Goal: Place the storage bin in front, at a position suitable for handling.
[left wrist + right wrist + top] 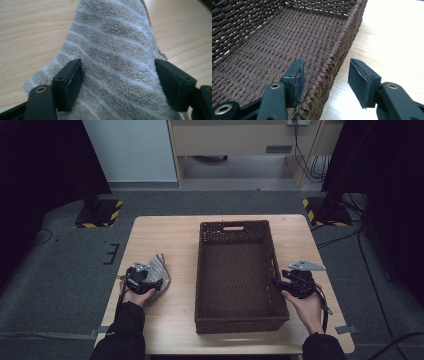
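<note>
A beige towel with pale stripes [159,266] [117,45] lies bunched on the left side of the wooden table [165,232]. My left gripper [151,282] [118,62] stands open over its near end, and the cloth fills the wide gap between the two jaws and brushes them. A dark brown woven basket [201,270] [342,42] sits in the table's middle with nothing in it. At its right rim my right gripper [276,281] [325,65] is open, one jaw inside the wall and the other outside, clear of the weave.
The basket has a cut-out handle [233,227] in its far wall. Bare tabletop lies between towel and basket and to the right of the basket [392,45]. Dark stands with yellow-black feet [100,215] rise on the carpet beyond the table's far corners.
</note>
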The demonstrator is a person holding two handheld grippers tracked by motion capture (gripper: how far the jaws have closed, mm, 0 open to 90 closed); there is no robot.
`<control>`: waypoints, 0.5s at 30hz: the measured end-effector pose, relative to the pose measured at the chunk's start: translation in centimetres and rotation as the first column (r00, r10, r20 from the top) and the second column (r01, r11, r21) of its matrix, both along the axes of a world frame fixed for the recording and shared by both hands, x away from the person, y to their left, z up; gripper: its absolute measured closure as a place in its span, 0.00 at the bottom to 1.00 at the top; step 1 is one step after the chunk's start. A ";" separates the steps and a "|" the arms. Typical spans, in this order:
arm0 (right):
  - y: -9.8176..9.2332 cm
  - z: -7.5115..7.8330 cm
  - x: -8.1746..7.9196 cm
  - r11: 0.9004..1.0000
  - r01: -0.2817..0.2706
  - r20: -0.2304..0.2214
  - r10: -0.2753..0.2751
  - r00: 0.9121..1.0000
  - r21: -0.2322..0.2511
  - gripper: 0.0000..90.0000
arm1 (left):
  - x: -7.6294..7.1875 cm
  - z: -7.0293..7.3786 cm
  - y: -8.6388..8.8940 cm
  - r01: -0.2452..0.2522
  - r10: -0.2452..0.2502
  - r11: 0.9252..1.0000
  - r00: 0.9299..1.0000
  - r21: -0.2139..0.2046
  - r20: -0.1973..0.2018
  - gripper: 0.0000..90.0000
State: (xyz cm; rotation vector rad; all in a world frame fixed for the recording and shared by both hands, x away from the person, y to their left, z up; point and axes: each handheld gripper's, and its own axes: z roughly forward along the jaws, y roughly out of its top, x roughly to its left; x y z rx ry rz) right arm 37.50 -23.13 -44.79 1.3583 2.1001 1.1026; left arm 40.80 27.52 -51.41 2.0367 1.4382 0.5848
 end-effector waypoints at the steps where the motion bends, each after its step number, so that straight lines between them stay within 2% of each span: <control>1: 0.0 0.0 0.0 1.000 0.003 0.000 -0.003 1.000 0.005 0.51 | 0.0 -0.2 -0.1 -0.001 0.001 1.000 1.000 0.009 -0.006 0.23; 4: -0.2 0.0 0.0 1.000 0.004 0.002 -0.004 1.000 0.008 0.51 | 0.2 -0.5 -0.3 -0.023 0.023 1.000 0.999 0.011 -0.021 0.18; 6: -0.2 0.1 0.0 1.000 0.006 0.001 -0.006 1.000 0.008 0.51 | 0.2 -0.7 -0.5 -0.017 0.017 0.999 1.000 0.033 -0.023 0.15; 9: -0.2 0.1 0.0 1.000 0.002 0.003 -0.002 1.000 0.006 0.51 | 0.2 -0.8 -0.5 -0.019 0.019 1.000 1.000 0.025 -0.023 0.14; 11: -0.2 0.1 0.0 1.000 0.004 0.003 -0.004 1.000 0.009 0.51 | 0.1 -0.7 -0.1 -0.021 0.021 1.000 1.000 0.015 -0.016 0.20; 12: -0.2 0.1 0.0 1.000 0.004 0.003 -0.004 1.000 0.009 0.51 | 0.1 -0.7 -0.1 -0.021 0.021 1.000 1.000 0.015 -0.016 0.25; 13: -0.1 0.1 0.0 1.000 0.004 0.003 -0.004 1.000 0.008 0.51 | 0.0 -0.6 0.3 -0.036 0.036 0.999 0.999 0.003 -0.008 0.25; 15: -0.1 0.0 0.0 1.000 0.004 0.003 -0.004 1.000 0.008 0.52 | -0.1 -0.4 0.6 -0.048 0.048 0.999 0.999 0.000 -0.003 0.42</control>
